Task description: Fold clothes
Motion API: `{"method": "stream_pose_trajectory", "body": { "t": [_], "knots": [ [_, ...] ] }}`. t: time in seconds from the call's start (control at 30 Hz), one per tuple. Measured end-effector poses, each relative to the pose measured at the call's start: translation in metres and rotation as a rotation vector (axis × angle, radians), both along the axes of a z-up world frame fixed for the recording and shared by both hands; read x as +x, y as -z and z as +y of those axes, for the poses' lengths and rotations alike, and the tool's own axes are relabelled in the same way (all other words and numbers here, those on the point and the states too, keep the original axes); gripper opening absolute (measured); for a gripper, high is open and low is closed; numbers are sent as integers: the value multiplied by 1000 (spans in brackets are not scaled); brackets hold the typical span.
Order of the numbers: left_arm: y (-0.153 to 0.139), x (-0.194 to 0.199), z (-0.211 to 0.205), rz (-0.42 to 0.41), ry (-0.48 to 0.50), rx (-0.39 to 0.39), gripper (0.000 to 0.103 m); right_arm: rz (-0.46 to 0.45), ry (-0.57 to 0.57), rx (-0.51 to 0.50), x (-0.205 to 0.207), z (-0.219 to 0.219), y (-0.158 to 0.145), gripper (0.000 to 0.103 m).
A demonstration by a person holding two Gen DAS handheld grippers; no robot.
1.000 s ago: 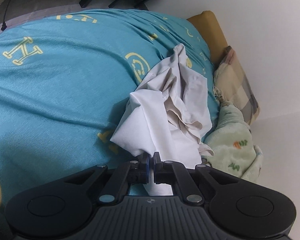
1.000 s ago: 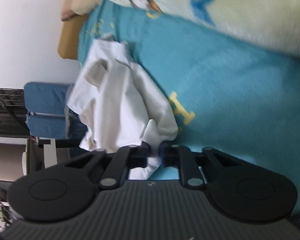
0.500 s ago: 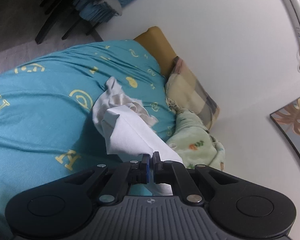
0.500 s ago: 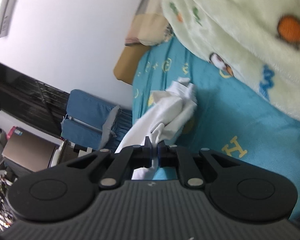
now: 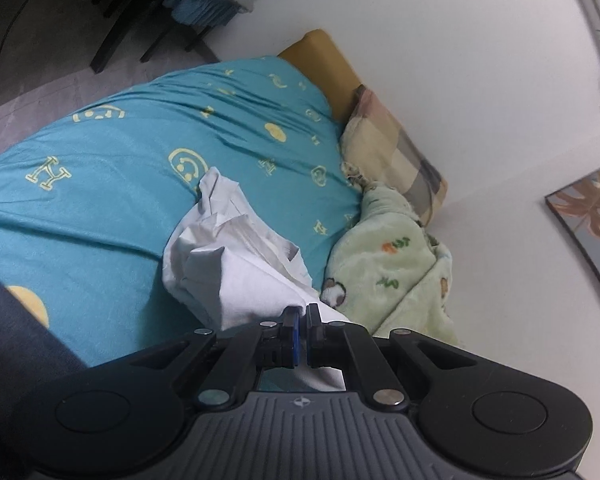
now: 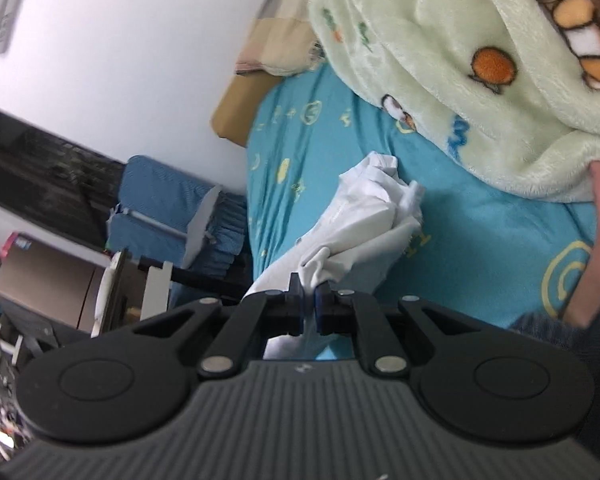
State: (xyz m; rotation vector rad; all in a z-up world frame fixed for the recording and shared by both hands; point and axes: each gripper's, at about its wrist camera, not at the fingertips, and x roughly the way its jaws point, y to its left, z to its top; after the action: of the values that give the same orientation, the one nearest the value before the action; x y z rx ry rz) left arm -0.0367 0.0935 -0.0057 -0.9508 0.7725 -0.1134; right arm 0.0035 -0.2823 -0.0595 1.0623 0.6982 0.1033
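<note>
A crumpled white garment [image 5: 236, 264] hangs above the teal bedsheet [image 5: 100, 184], stretched from the bed up to my grippers. My left gripper [image 5: 302, 314] is shut on one edge of the cloth, which runs on below its fingers. In the right wrist view the same white garment [image 6: 364, 220] trails down to the teal bedsheet [image 6: 480, 256], and my right gripper [image 6: 309, 292] is shut on another bunched edge of it. The far end of the garment still rests on the sheet.
A pale green fleece blanket [image 5: 392, 260] and a checked pillow [image 5: 392, 152] lie against the white wall. A yellow headboard cushion [image 5: 320, 60] sits behind. A hand [image 6: 596, 240] shows at the right edge. Blue folding chairs [image 6: 168, 216] and shelves stand past the bed.
Both grippers have risen with the white garment, pulling it up off the sheet into a stretched strand. More of the wall and room has come into view.
</note>
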Motion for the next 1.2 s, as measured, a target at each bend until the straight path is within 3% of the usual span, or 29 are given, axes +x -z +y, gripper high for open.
{"method": "stream_pose_trajectory", "body": {
  "t": [0.2,0.37,0.57,0.7,0.73,0.8,0.83,0.87,0.9,0.93,0.97,1.03,1.1,1.17,1.2],
  "knots": [
    [2,94,-13,-3,-6,81,3,31,1,16,85,-6,9,10],
    [29,162,-16,-40,14,128,4,36,-25,-30,149,-3,26,11],
    [72,191,-13,-129,64,175,4,-27,-36,-19,177,-4,72,11],
    [87,210,-15,-127,93,215,4,19,-36,23,197,-9,90,12],
    [90,215,-15,-126,100,225,4,23,-40,26,201,-10,93,16],
    [95,222,-19,-129,130,267,7,26,-50,9,205,-9,94,43],
    [97,223,-22,-134,157,304,10,22,-56,7,206,-8,93,76],
    [96,221,-24,-145,172,327,23,18,-63,9,206,-7,92,90],
    [94,219,-26,-157,185,347,34,6,-74,6,205,-5,91,88],
    [92,216,-28,-169,198,368,57,-10,-94,-7,204,-2,89,89],
    [89,212,-30,-190,203,380,67,-24,-111,-33,202,2,85,88],
    [83,204,-36,-237,226,417,71,-55,-136,-106,197,11,78,89],
    [83,202,-44,-260,255,470,74,-110,-172,-252,196,24,71,88],
    [89,204,-53,-255,276,524,75,-145,-217,-396,201,38,67,60],
    [95,208,-57,-239,283,552,75,-139,-243,-456,207,44,69,56]
  ]
}}
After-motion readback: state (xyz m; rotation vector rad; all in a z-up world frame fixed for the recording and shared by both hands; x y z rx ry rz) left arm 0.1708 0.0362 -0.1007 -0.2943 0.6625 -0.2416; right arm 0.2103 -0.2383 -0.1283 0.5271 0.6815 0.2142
